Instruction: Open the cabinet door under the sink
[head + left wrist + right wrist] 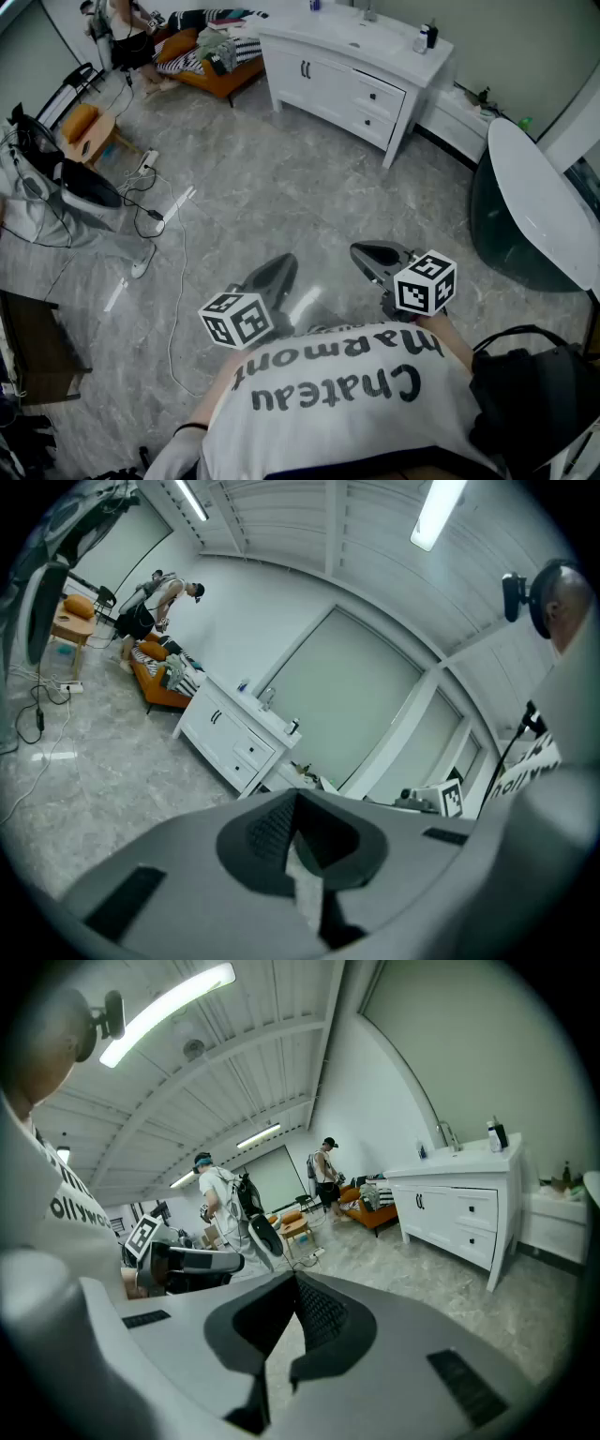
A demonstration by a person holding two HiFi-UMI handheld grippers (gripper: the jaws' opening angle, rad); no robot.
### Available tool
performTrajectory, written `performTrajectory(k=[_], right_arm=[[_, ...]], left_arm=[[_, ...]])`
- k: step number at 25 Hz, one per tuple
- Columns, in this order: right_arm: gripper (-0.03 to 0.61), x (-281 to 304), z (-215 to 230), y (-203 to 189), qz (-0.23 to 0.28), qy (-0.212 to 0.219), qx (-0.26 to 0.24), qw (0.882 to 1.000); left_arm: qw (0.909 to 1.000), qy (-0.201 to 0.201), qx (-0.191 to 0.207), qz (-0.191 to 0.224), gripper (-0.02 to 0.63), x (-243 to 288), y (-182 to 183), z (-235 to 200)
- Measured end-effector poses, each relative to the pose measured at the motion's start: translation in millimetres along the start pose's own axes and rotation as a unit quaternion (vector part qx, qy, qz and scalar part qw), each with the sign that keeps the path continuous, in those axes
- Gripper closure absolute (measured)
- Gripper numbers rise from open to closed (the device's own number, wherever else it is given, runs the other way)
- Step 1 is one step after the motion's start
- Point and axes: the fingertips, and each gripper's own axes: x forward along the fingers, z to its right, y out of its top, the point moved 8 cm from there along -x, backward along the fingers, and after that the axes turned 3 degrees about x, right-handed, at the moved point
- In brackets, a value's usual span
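Observation:
The white sink cabinet (342, 80) stands far across the floor at the top centre, its two doors with dark handles (305, 68) closed, drawers to their right. My left gripper (277, 267) and right gripper (361, 251) hover side by side over the grey floor, well short of the cabinet, both shut and empty. In the left gripper view the jaws (298, 794) meet, with the cabinet (230, 738) small beyond them. In the right gripper view the jaws (295, 1279) are together, the cabinet (459, 1213) is at the right, and the left gripper (187, 1260) shows beside it.
A dark bathtub with a white rim (525, 216) sits at the right. An orange sofa piled with clothes (211, 56) is left of the cabinet. Cables and a power strip (150, 216) lie at the left. Two people (220, 1204) stand in the background.

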Motion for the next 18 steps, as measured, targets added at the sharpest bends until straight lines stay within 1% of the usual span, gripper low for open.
performTrajectory(k=[3, 7, 12, 14, 18], right_arm=[[0.571, 2, 2, 0, 0.004, 0.002, 0.004, 1.000], [0.571, 10, 3, 2, -0.003, -0.003, -0.008, 1.000], [0.571, 22, 6, 6, -0.010, -0.001, -0.012, 1.000], [0.571, 26, 8, 8, -0.010, -0.001, -0.004, 1.000], [0.571, 34, 16, 13, 0.004, 0.001, 0.037, 0.999]], left_arm=[[1.0000, 0.004, 0.003, 0.003, 0.606, -1, 1, -4], [0.9999, 0.007, 0.012, 0.000, 0.606, 0, 4, -8], [0.9999, 0.013, 0.008, -0.001, 0.606, 1, 10, -17], [0.9999, 0.014, 0.008, 0.000, 0.606, 2, 13, -20], [0.9998, 0.017, 0.014, 0.001, 0.606, 0, 19, -27]])
